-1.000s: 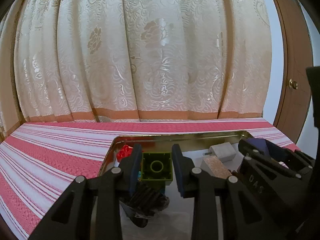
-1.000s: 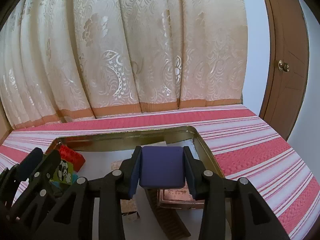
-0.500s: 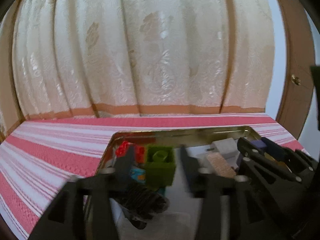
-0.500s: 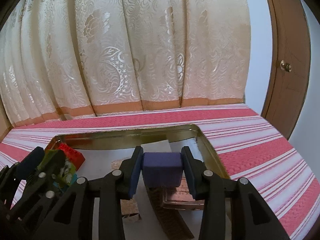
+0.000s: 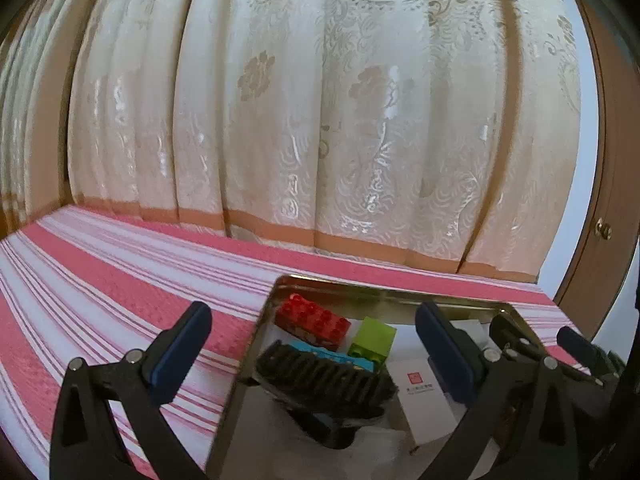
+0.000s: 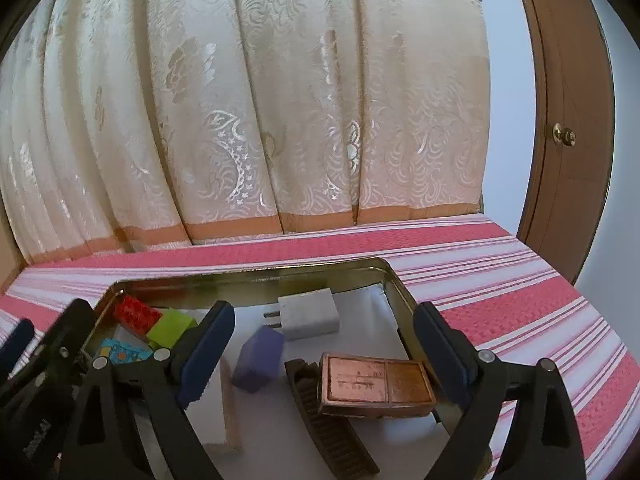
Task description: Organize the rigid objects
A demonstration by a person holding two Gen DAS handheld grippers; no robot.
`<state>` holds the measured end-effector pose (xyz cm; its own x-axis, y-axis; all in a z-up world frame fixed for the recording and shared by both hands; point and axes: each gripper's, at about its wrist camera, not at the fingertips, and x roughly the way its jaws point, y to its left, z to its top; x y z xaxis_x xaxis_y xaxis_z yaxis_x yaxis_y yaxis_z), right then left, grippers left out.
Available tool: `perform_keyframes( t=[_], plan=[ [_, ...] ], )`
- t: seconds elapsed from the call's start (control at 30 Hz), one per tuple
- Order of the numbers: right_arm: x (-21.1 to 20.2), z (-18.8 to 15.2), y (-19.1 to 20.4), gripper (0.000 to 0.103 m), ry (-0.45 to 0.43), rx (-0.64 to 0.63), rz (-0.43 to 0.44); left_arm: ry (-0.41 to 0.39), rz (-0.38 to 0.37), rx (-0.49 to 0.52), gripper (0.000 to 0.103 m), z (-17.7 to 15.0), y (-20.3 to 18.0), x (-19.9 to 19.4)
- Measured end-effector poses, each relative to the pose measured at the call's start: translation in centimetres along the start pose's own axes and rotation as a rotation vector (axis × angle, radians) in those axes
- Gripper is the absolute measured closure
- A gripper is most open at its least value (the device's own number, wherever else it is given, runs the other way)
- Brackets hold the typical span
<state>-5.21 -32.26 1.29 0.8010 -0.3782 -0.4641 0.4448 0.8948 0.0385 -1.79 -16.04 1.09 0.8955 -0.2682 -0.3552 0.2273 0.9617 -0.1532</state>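
Observation:
A gold metal tray (image 6: 248,274) (image 5: 248,344) sits on the striped cloth. In it lie a green brick (image 5: 374,342) (image 6: 172,326), a red brick (image 5: 312,320) (image 6: 136,314), a purple block (image 6: 260,354), a white plug adapter (image 6: 308,312), a copper-coloured case (image 6: 376,384) and a black comb (image 5: 320,376). My left gripper (image 5: 316,344) is open and empty above the tray's left end. My right gripper (image 6: 324,348) is open and empty above the tray's middle, the purple block lying just beyond its left finger.
A brown comb (image 6: 328,420) lies under the copper case. A white card (image 5: 424,396) and a blue patterned piece (image 6: 120,354) lie in the tray. The red and white striped cloth (image 6: 500,280) runs back to a cream curtain (image 6: 280,100). A wooden door (image 6: 568,120) stands at the right.
Both grippers opened. The left let go of the green brick, now lying beside the red brick. The right let go of the purple block, now lying in the tray.

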Motion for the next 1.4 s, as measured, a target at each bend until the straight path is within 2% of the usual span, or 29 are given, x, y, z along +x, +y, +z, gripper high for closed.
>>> perform_keyframes(
  t=[0.37,0.83,1.0,1.4],
  plan=[
    [-0.9,-0.3,0.1,0.010,-0.034,-0.012,-0.010,-0.085,0.073,0.142,0.000,-0.3,-0.8,-2.1],
    [-1.8,-1.0,-0.3,0.010,-0.054,0.028,-0.006,-0.060,0.053,0.145,0.000,-0.4,-0.5,-2.6],
    [-2.5,-1.2,-0.4,0.010,-0.089,0.039,-0.014,-0.041,0.048,0.147,0.000,-0.5,-0.5,-2.6],
    [-3.3,-1.5,-0.8,0.010,-0.112,0.049,-0.020,-0.051,0.063,0.137,0.000,-0.7,-0.3,-3.1]
  ],
)
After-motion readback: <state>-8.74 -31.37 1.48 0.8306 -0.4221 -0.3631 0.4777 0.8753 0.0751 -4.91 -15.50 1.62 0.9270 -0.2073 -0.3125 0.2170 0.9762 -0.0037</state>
